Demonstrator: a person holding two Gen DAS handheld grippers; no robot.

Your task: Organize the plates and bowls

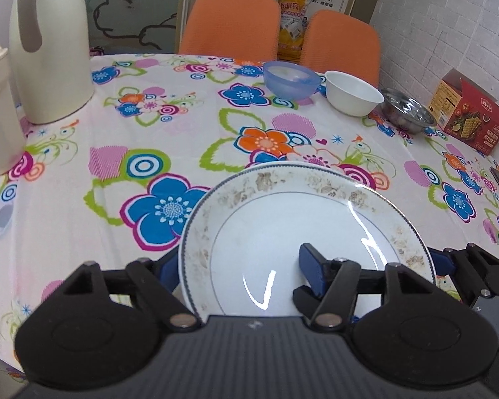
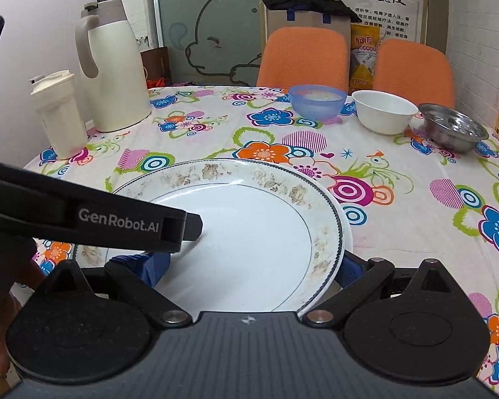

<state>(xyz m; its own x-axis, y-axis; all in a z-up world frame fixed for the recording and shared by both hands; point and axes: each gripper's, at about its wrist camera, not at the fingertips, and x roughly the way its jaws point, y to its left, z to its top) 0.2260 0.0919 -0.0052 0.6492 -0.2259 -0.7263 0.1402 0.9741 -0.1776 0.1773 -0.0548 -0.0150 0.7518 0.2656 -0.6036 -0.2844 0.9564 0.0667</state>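
Far left of the left claw (image 1: 239,266), a small lidded bottle (image 2: 58,116) stands beside a tall cream jug (image 2: 113,66), both well ahead of it on the flowered tablecloth (image 1: 83,166).

Now the claw itself: its jaws are spread wide. The left blue finger (image 1: 168,266) sits just outside the left rim of the plate (image 1: 282,226), and the right blue finger (image 1: 311,267) lies over the plate's white middle. So the rim runs between the two fingers. Whether either pad presses on it cannot be told. From the other camera, this claw's black arm reaches in over the plate from the left.

The plate is directly in front of both claws, close in, with a faded flower border and a thin blue ring.

On to the right claw (image 2: 252,266), and it is wide too. Its left finger (image 2: 156,266) is over the plate's near-left part, and its right finger (image 2: 349,266) sits just past the right rim, partly hidden by it. A plain white rim (image 2: 347,232) peeks out just beneath the plate's right edge.

Ahead and to the right, well apart from the claws, three bowls stand in a row: a blue bowl (image 2: 317,101), then a white bowl (image 2: 384,111), then a steel bowl (image 2: 452,131). Rightmost is a red box (image 1: 469,109), just beyond the steel bowl.
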